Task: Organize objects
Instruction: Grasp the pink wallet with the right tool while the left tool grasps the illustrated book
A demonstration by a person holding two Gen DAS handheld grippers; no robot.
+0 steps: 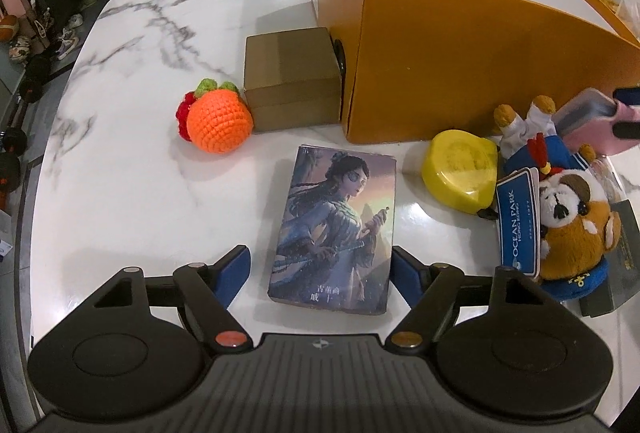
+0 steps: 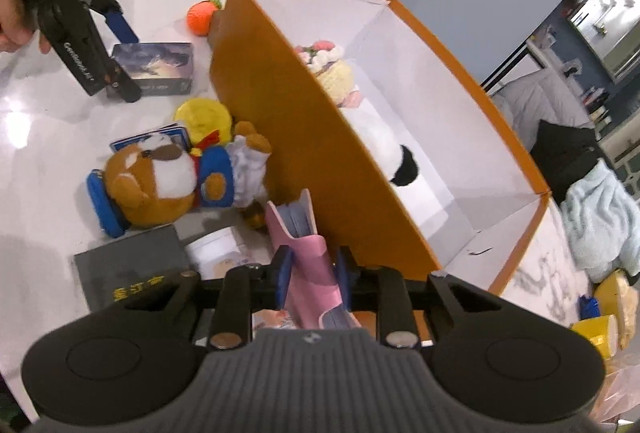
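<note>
An illustrated card box lies flat on the marble table. My left gripper is open and straddles its near end, with a gap at the left pad. The right wrist view shows the same left gripper over the card box. My right gripper is shut on a pink case, held tilted beside the outer wall of the big orange box. The left wrist view shows the pink case at the far right, above a plush toy.
A crocheted orange and a small cardboard box sit left of the orange box. A yellow round container lies by the plush toy. A black box lies nearby. Soft toys lie inside the orange box.
</note>
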